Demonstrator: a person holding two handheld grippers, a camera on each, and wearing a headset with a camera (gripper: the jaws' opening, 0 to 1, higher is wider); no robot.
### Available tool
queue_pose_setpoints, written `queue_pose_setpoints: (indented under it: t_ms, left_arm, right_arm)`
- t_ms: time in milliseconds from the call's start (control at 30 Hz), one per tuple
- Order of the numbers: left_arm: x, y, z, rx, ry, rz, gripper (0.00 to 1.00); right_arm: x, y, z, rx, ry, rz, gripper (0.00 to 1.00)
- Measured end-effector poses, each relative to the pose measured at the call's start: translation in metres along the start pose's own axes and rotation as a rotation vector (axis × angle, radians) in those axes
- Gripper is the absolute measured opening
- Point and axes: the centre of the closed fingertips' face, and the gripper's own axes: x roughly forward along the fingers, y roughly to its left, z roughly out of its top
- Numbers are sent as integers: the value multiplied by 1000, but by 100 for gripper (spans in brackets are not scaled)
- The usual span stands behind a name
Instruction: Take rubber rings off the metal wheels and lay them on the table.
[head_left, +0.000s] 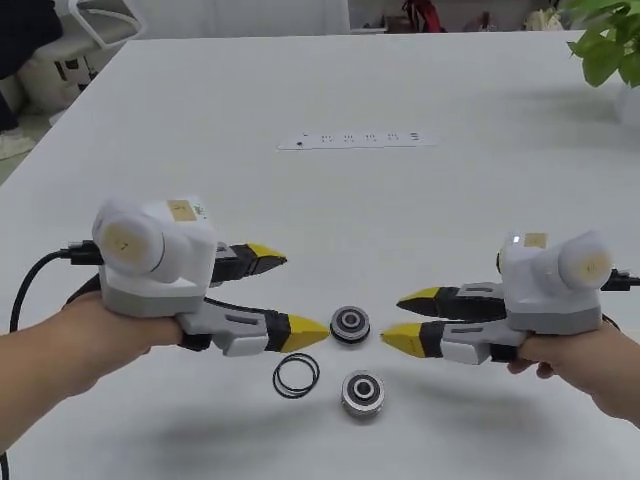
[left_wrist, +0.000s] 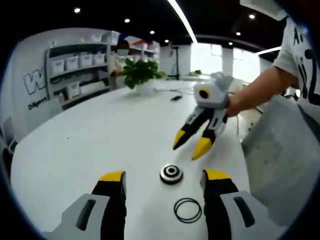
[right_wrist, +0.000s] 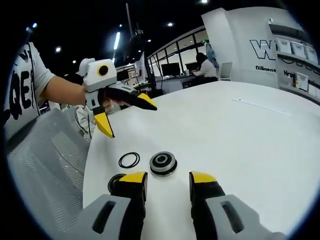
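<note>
Left gripper (head_left: 290, 293): jaws wide apart, empty, just left of far wheel (head_left: 350, 323).
Right gripper (head_left: 405, 318): jaws partly apart, empty, just right of far wheel.
Rubber rings (head_left: 296, 375): overlapping, flat on table (head_left: 330, 210), near far wheel.
Near wheel (head_left: 362, 392): beside rings.
Progress: some rings are off; cannot tell whether any remain.
Containers: none used; rings lie on the bare tabletop.

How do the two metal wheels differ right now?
The far metal wheel lies between the left gripper and the right gripper; the near metal wheel lies closer to the person, beside the loose rubber rings. The far wheel's rim looks darker, the near wheel's brighter. Both lie flat, ungripped.
</note>
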Motion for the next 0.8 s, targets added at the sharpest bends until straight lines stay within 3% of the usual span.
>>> queue_pose_setpoints:
  t_ms: [500,800]
  left_arm:
    - [10,3,-11,-15,14,-14,59]
    - [17,-1,-13,-22,19,-26,58]
  right_arm:
    - [11,3,-5,-22,18,24,30]
    - [15,3,-4,-24,18,30,30]
